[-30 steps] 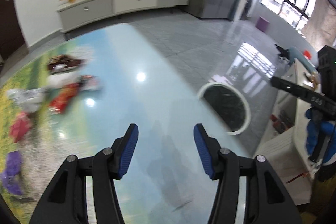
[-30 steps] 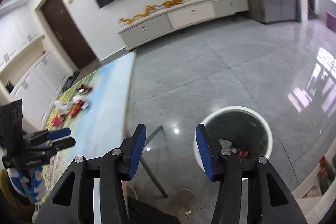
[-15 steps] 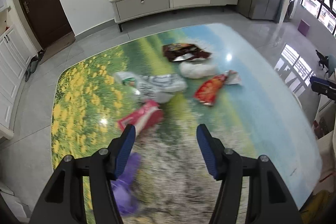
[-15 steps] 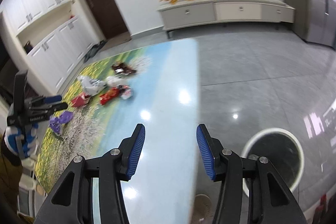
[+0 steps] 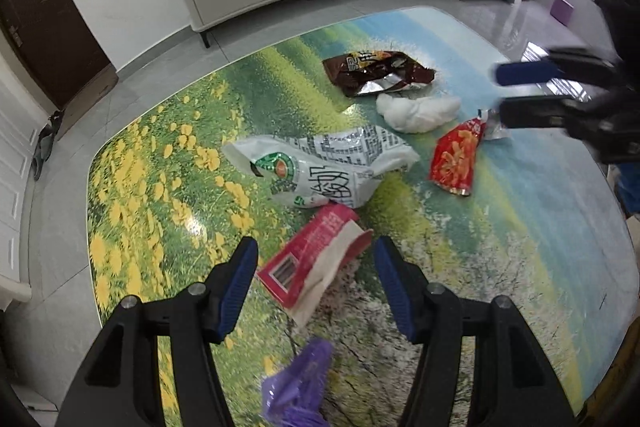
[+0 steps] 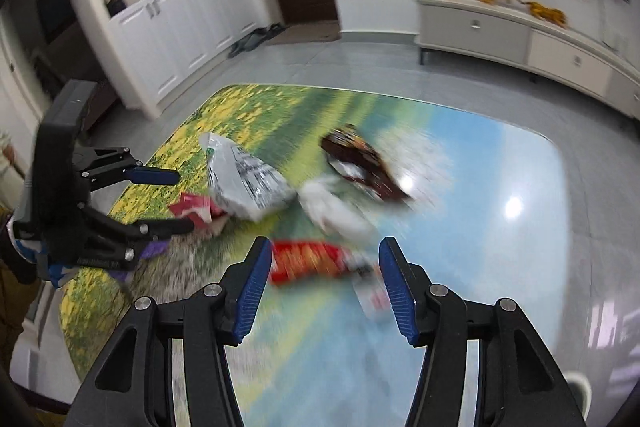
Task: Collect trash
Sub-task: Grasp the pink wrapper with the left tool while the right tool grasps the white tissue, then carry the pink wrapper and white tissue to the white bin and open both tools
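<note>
A glossy table (image 5: 540,227) printed with a meadow of yellow flowers and blue sky carries all the litter. In the left wrist view the left gripper (image 5: 314,285) hangs over the near part with its blue-padded jaws spread and nothing pinched; a crushed pink-red carton (image 5: 310,261) with a barcode panel and white paper spilling from it lies on the table between them in the picture. Nearer still is a crumpled purple wrapper (image 5: 298,383), blurred. Farther off lies a white plastic bag (image 5: 328,171) with black lettering and a round green and red logo, the writing too crumpled to read. Right of it is a red and orange snack packet (image 5: 456,157), beyond that a white tissue wad (image 5: 420,111) and a torn brown foil wrapper (image 5: 372,73) with yellow characters, illegible. The right gripper (image 6: 324,287), jaws apart and just widened, empty, hovers above the red packet.
</note>
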`<state>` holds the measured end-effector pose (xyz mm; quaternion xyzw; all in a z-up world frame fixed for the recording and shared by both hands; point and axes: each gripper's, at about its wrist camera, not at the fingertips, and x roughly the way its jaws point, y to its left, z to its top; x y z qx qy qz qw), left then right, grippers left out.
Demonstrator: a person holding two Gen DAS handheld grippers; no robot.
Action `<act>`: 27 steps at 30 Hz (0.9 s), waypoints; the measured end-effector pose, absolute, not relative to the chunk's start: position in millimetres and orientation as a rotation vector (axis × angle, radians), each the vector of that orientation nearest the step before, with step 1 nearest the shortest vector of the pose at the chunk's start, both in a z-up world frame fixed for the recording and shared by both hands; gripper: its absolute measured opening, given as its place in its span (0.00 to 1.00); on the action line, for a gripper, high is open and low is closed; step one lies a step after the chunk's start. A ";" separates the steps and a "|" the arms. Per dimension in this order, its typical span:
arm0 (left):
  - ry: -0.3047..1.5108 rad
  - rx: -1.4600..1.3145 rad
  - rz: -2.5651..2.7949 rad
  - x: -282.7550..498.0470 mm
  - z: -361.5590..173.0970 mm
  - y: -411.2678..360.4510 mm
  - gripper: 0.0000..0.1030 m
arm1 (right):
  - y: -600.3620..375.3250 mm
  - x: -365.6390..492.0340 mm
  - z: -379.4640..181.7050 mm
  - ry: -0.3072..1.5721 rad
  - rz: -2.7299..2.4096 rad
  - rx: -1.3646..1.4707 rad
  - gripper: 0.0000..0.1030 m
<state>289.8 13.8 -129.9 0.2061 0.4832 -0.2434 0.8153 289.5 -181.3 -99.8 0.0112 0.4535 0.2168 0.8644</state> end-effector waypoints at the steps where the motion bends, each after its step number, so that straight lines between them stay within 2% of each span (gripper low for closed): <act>1: 1.035 0.449 -0.525 291.9 -132.1 13.2 0.57 | -175.8 296.9 -103.2 0.957 0.458 0.011 0.53; 7: 1.052 0.481 -0.566 298.8 -145.7 6.5 0.57 | -155.0 325.6 -128.3 1.011 0.477 -0.064 0.53; 9: 1.057 0.485 -0.570 300.7 -151.1 4.6 0.57 | -152.9 329.9 -134.8 1.024 0.469 -0.083 0.50; 11: 1.063 0.479 -0.568 302.7 -154.7 3.8 0.56 | -153.1 331.7 -140.2 1.033 0.466 -0.095 0.36; 12: 1.060 0.476 -0.566 303.0 -154.7 4.0 0.56 | -153.1 330.4 -141.9 1.029 0.466 -0.103 0.24; 14: 1.058 0.461 -0.560 305.1 -153.7 6.1 0.47 | -155.0 326.9 -140.1 1.010 0.457 -0.102 0.17; 15: 1.062 0.457 -0.556 305.7 -153.6 6.9 0.38 | -157.6 326.1 -137.9 0.999 0.455 -0.088 0.15; 16: 1.067 0.453 -0.552 306.5 -153.6 7.9 0.30 | -159.1 325.1 -135.3 0.988 0.455 -0.075 0.13; 19: 1.071 0.437 -0.545 306.1 -152.0 12.1 0.14 | -163.9 316.5 -121.4 0.944 0.458 -0.049 0.11; 27: 1.031 0.350 -0.522 290.2 -134.6 21.7 0.07 | -175.1 272.8 -86.7 0.863 0.470 0.000 0.10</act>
